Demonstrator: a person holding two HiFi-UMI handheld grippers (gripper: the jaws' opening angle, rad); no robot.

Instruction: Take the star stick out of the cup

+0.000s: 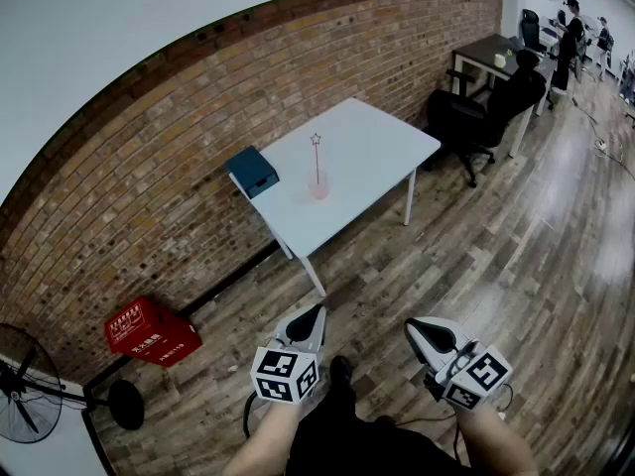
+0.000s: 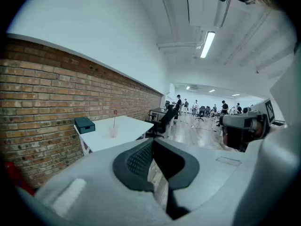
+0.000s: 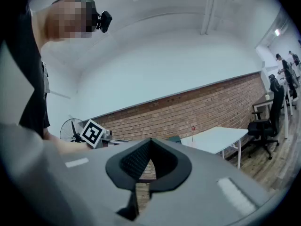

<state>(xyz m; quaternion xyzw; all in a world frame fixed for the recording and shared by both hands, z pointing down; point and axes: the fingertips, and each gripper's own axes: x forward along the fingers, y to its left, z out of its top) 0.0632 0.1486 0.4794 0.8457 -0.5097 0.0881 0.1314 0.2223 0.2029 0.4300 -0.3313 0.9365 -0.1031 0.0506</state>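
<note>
Closest in, the person held both tools low over the wood floor, well apart from the table. The left gripper (image 1: 316, 312) had its jaws pressed together with nothing in them. Same deal for the right gripper (image 1: 412, 327): tips meeting, empty. A bit further out, a red crate (image 1: 151, 332) sat by the brick wall. Past that was the white table (image 1: 377, 147), with the cup (image 1: 318, 188) on it and the star stick (image 1: 317, 159) standing upright in the cup. A blue box (image 1: 252, 171) sat near it at the wall-side edge.
</note>
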